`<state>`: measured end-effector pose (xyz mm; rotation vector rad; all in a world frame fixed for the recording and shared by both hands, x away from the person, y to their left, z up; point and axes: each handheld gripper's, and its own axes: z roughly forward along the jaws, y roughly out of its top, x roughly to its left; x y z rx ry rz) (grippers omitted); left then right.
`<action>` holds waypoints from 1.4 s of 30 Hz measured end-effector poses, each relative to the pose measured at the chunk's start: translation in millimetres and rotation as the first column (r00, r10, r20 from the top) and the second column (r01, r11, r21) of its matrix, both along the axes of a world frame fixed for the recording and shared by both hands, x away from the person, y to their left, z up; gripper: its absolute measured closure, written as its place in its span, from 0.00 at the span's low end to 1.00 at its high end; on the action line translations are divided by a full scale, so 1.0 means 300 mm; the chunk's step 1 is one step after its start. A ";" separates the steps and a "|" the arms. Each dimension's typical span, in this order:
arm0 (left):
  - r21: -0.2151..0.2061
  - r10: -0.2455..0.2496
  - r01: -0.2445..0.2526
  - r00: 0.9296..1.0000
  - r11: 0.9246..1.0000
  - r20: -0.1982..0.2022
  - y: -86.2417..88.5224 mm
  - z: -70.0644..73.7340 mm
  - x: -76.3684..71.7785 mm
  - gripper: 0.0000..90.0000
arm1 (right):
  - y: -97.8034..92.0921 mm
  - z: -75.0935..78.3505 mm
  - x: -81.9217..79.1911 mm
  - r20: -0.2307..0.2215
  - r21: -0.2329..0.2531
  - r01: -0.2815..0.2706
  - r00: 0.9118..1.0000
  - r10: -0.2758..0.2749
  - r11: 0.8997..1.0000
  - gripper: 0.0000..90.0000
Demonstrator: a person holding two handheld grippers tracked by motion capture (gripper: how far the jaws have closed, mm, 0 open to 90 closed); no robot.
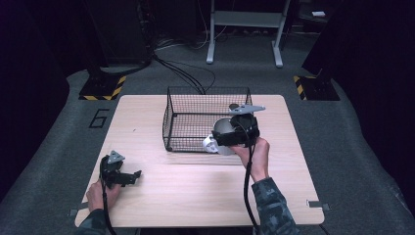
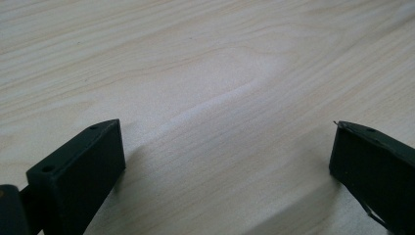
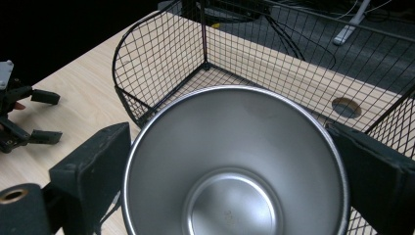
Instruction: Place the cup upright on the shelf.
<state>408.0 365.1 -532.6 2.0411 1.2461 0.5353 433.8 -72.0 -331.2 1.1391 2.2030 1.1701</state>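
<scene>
A shiny metal bowl [image 3: 235, 161] sits between the two black jaws of my right gripper [image 3: 229, 129], which press on its rim from both sides. In the high view the bowl [image 1: 221, 128] is tilted and hangs at the front right corner of a black wire basket [image 1: 208, 88], about level with its rim. My right gripper [image 1: 225, 134] is shut on it. Inside the basket [image 3: 161, 54] I see just its mesh floor. My left gripper [image 1: 134, 177] rests low on the table at the front left, open, with bare wood between its jaws [image 2: 226, 125].
The light wooden table [image 1: 195, 191] has free room in front of the basket and on both sides. A round hole [image 3: 346, 106] marks the tabletop behind the basket. Cables and a grey frame stand on the dark floor beyond.
</scene>
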 end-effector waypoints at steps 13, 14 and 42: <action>0.000 0.000 0.000 1.000 1.000 0.000 0.000 0.000 0.000 0.00 | 0.020 0.036 0.079 -0.003 -0.009 0.002 1.000 -0.002 1.000 0.07; 0.000 0.000 0.000 1.000 1.000 0.000 0.000 0.000 0.000 0.00 | 0.023 0.037 0.087 -0.007 -0.005 0.007 1.000 -0.008 1.000 0.07; 0.000 -0.001 0.001 1.000 1.000 0.000 0.001 0.000 0.000 0.00 | 0.043 0.005 0.300 -0.046 -0.017 0.064 0.997 -0.065 0.998 0.07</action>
